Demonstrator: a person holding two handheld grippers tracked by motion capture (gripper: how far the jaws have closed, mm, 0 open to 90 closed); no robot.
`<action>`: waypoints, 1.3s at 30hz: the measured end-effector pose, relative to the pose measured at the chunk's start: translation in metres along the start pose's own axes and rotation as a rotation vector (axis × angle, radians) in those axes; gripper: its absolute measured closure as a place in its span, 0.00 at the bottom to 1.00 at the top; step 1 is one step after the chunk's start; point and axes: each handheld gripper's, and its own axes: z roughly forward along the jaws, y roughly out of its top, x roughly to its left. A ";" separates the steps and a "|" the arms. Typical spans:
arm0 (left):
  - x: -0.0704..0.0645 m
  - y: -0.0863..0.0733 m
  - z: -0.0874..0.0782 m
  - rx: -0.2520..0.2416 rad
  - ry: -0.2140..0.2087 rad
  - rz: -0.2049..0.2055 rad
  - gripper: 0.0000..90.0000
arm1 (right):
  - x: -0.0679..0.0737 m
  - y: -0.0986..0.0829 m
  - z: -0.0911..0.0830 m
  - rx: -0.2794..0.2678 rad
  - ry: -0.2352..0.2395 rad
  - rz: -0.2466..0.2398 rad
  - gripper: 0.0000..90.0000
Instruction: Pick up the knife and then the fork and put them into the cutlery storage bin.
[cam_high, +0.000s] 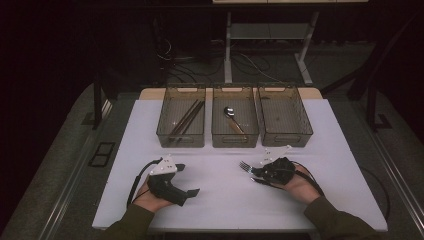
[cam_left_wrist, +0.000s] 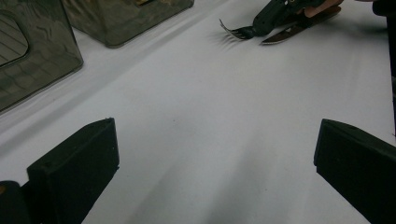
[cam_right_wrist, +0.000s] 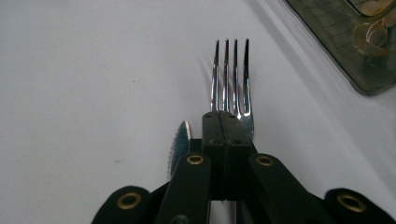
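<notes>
My right gripper (cam_high: 257, 172) sits at the right front of the white table (cam_high: 220, 210), shut on a metal fork (cam_high: 244, 165) whose tines point left. In the right gripper view the closed jaws (cam_right_wrist: 223, 117) pinch the fork (cam_right_wrist: 229, 70) at its neck, just above the table. A serrated knife (cam_right_wrist: 180, 145) lies beside and partly under the gripper (cam_high: 254, 179). The left gripper (cam_high: 187, 179) rests at the left front, open and holding nothing. Its view shows the wide gap of the left gripper (cam_left_wrist: 215, 172), with the fork (cam_left_wrist: 236, 31), knife (cam_left_wrist: 286, 33) and right gripper (cam_left_wrist: 275, 14) farther off.
Three smoky see-through bins stand in a row at the back. The left bin (cam_high: 181, 137) holds brown chopsticks (cam_high: 186, 120), the middle bin (cam_high: 235, 139) a spoon (cam_high: 231, 115), and the right bin (cam_high: 285, 136) looks bare. Bare white table lies between the grippers.
</notes>
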 end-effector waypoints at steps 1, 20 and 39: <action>0.000 0.000 0.000 -0.001 0.000 0.000 0.00 | -0.001 0.000 -0.002 -0.004 0.014 0.003 1.00; 0.000 0.000 0.000 0.001 -0.003 -0.003 0.00 | -0.029 0.014 -0.042 0.289 0.033 0.034 0.71; 0.000 0.000 0.001 0.000 -0.006 -0.003 0.00 | -0.028 0.017 -0.017 0.526 0.065 -0.035 0.81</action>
